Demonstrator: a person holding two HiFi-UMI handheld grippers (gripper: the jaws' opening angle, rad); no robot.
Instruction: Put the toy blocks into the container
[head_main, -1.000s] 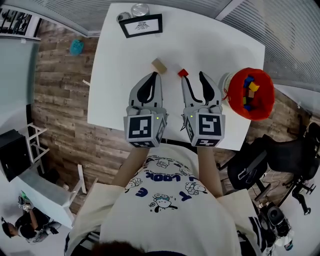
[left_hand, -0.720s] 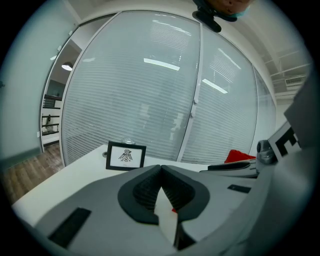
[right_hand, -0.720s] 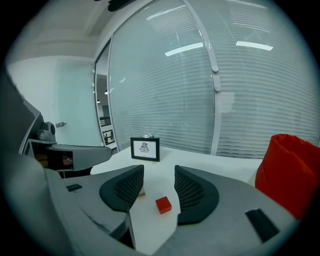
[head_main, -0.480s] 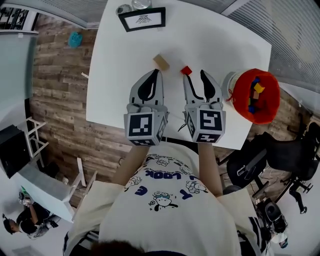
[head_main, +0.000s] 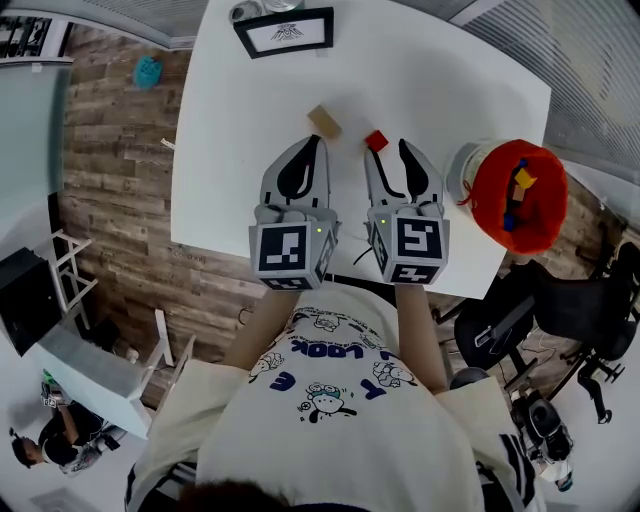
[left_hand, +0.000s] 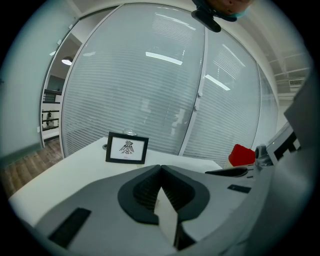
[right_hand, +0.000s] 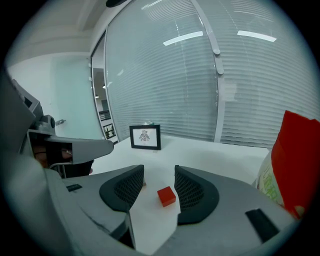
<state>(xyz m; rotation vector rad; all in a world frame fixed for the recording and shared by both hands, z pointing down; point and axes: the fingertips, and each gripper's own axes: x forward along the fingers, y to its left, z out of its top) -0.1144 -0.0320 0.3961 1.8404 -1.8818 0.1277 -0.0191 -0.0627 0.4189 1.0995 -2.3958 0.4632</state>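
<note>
A small red block (head_main: 376, 140) lies on the white table (head_main: 440, 70), just ahead of and between the fingertips of my right gripper (head_main: 386, 150). In the right gripper view the red block (right_hand: 166, 196) rests on the table between the spread jaws of my right gripper (right_hand: 159, 171), which is open, and nothing touches the block. A tan wooden block (head_main: 323, 121) lies just beyond my left gripper (head_main: 318, 142). My left gripper (left_hand: 160, 169) is shut and empty. The red container (head_main: 518, 195) stands at the table's right edge with several coloured blocks inside.
A black-framed picture (head_main: 284, 32) stands at the table's far edge, also visible as the picture (left_hand: 127, 148) and the picture (right_hand: 145, 137). The red container (right_hand: 295, 165) rises close on the right of the right gripper. A black chair (head_main: 560, 310) sits off the table's right corner.
Both grippers have sunk a little toward the table. The red block now sits more squarely between the right gripper's tips. The jaws stand as before.
</note>
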